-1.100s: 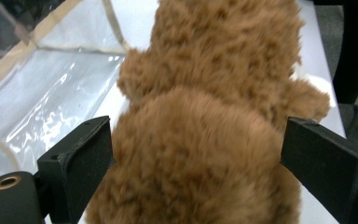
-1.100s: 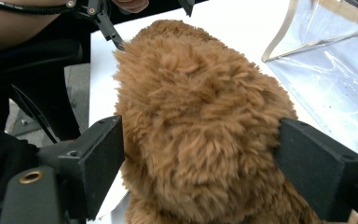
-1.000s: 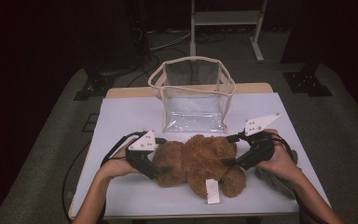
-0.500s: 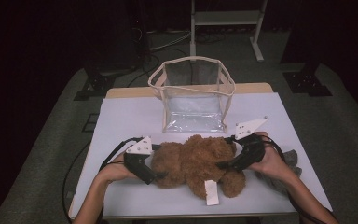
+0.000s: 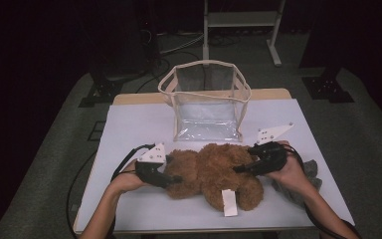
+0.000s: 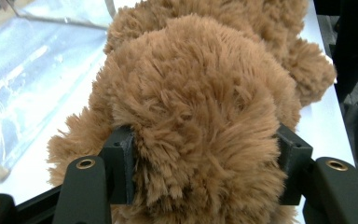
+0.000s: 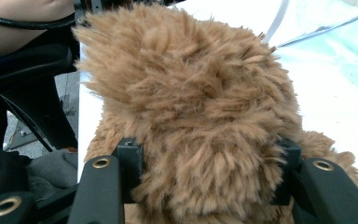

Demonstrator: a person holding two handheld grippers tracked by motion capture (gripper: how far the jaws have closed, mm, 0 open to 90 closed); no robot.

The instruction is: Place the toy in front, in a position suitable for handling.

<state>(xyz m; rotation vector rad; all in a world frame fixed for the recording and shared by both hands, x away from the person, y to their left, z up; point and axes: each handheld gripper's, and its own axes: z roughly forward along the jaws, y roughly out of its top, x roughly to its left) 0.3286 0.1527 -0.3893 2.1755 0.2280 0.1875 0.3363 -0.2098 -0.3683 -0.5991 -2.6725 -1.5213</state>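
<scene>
A brown plush teddy bear (image 5: 213, 170) lies across the near half of the white table (image 5: 139, 124), with a white tag (image 5: 229, 201) at its front. My left gripper (image 5: 175, 178) reaches in from the left. Its jaws straddle one rounded end of the bear (image 6: 200, 93), fur touching both pads (image 6: 123, 163). From the right, my right gripper (image 5: 239, 169) straddles the other end of the bear (image 7: 191, 93) in the same way. Both sets of jaws stand wide apart, with plush bulging between them.
A clear plastic bag with cream trim (image 5: 206, 99) stands open-topped just behind the bear. A grey cloth (image 5: 309, 172) lies under the right hand near the table's right edge. A metal stand (image 5: 238, 20) is on the floor beyond the table.
Both grippers have moved inward and down from beside the bear, so their jaws now straddle its two ends. The bear and bag have stayed put.
</scene>
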